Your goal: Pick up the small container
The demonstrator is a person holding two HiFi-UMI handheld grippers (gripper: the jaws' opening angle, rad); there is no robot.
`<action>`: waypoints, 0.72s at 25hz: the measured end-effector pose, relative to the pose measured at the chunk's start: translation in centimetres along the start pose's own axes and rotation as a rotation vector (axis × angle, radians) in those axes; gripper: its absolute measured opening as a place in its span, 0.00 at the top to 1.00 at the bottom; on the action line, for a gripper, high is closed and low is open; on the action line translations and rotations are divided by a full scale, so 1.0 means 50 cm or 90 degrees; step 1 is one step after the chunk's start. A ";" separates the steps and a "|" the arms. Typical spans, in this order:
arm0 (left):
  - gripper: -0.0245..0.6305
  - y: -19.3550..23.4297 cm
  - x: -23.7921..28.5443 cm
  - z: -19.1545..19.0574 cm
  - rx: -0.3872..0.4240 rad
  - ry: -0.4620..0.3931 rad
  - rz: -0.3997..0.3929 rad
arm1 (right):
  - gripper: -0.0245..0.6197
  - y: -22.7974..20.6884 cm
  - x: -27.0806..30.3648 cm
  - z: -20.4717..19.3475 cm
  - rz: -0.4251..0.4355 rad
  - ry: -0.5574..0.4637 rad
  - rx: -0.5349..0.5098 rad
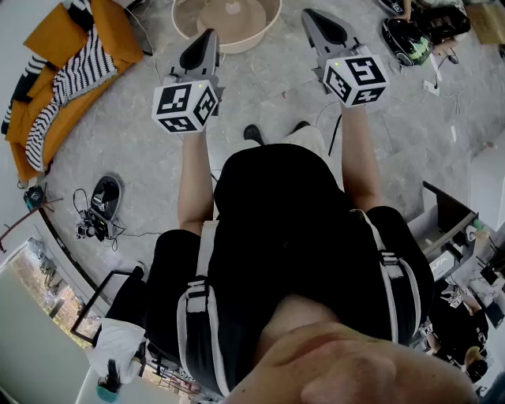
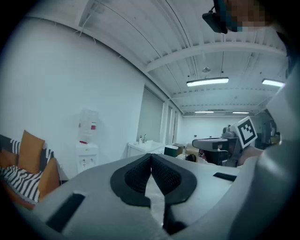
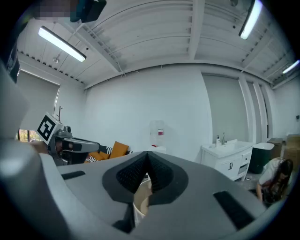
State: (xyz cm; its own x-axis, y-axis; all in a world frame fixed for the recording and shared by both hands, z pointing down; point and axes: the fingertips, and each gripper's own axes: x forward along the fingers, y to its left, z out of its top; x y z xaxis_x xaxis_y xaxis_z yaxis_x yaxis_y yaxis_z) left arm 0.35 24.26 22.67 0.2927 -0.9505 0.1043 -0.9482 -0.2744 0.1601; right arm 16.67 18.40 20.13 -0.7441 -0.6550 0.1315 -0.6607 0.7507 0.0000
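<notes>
L gripper (image 1: 211,35) + R gripper (image 1: 311,16): jaws together, nothing held, level out front, prob ready pose pre-approach. Beige tub (image 1: 225,46) on floor (image 1: 260,87) ahead, untouched.

The floor (image 1: 276,87) is grey and looks like smooth concrete. At the far left stands an orange sofa (image 1: 118,35) with a black and white striped blanket (image 1: 79,67) over it. The walls (image 3: 140,93) are plain white. A water dispenser (image 3: 158,136) stands by the far wall, with a white sink cabinet (image 3: 227,161) to its right. The white ceiling (image 2: 140,37) has beams, and the long strip lamps (image 2: 207,82) are lit.
</notes>
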 end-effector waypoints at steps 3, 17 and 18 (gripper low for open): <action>0.93 0.029 -0.009 0.007 -0.012 -0.009 0.012 | 0.96 0.015 0.009 0.001 -0.001 0.000 0.002; 0.93 0.112 -0.018 -0.004 -0.009 -0.003 -0.004 | 0.96 0.043 0.050 -0.005 -0.049 -0.022 0.021; 0.93 0.116 -0.016 -0.006 -0.008 0.000 -0.004 | 0.96 0.042 0.049 -0.005 -0.053 -0.023 0.025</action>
State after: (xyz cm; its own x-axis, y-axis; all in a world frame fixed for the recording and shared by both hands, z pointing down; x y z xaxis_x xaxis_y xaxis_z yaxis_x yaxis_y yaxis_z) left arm -5.35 23.49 23.82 0.2992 -0.9486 0.1030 -0.9444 -0.2790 0.1737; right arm 13.48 18.37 20.70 -0.6891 -0.7182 0.0961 -0.7232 0.6900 -0.0295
